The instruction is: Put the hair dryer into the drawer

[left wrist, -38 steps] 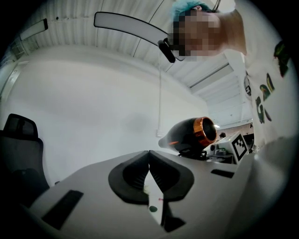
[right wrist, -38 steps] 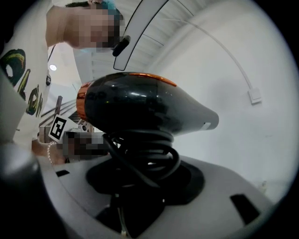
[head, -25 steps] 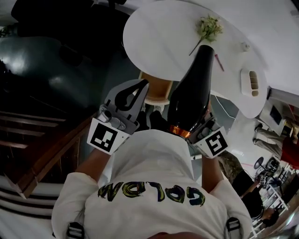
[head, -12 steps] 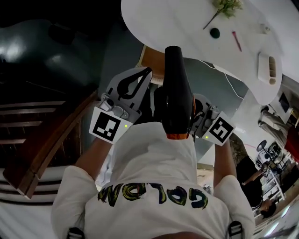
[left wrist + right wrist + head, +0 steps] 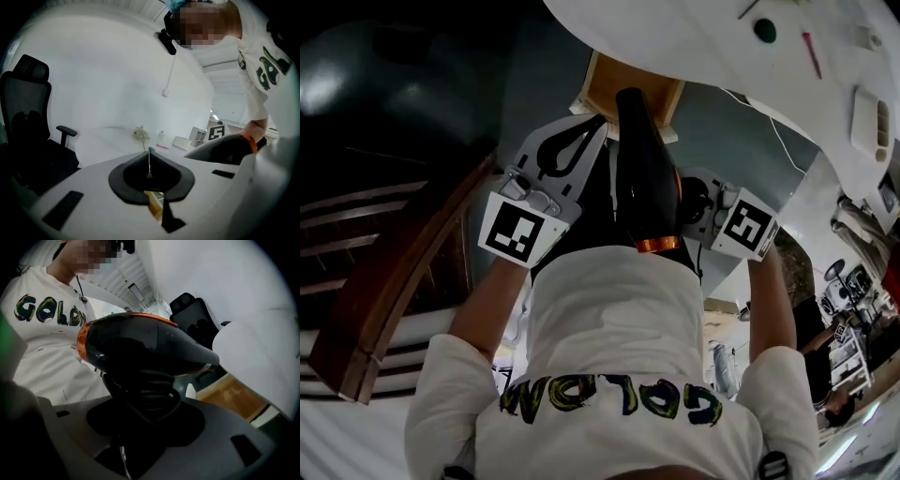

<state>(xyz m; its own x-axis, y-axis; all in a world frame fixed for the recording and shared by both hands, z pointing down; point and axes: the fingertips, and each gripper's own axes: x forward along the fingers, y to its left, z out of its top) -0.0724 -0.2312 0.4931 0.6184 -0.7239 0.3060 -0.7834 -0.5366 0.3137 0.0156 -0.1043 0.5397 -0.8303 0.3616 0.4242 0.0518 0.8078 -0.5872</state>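
Note:
The black hair dryer (image 5: 643,178) with an orange ring at its rear points away from me, its nozzle just over the open wooden drawer (image 5: 630,86) under the white table (image 5: 694,37). My right gripper (image 5: 694,202) is shut on the dryer's handle, with the coiled cord (image 5: 143,397) wedged between the jaws; the dryer body (image 5: 140,350) lies crosswise above them. My left gripper (image 5: 598,127) hovers left of the dryer, shut and holding nothing. Its tips meet near the drawer's left front corner. A strip of the drawer's wood (image 5: 154,204) shows through the gap below the left gripper (image 5: 149,151).
On the table lie a dark green round thing (image 5: 764,30), a red pen (image 5: 811,54) and a white holder (image 5: 874,122). A dried flower sprig (image 5: 140,135) stands farther back. A black office chair (image 5: 28,122) is at the left. Wooden stair rails (image 5: 394,281) run along my left side.
Both grippers have come down from table height to drawer level. The dryer's nozzle dropped from above the tabletop to the drawer's front. The left gripper stayed shut beside it.

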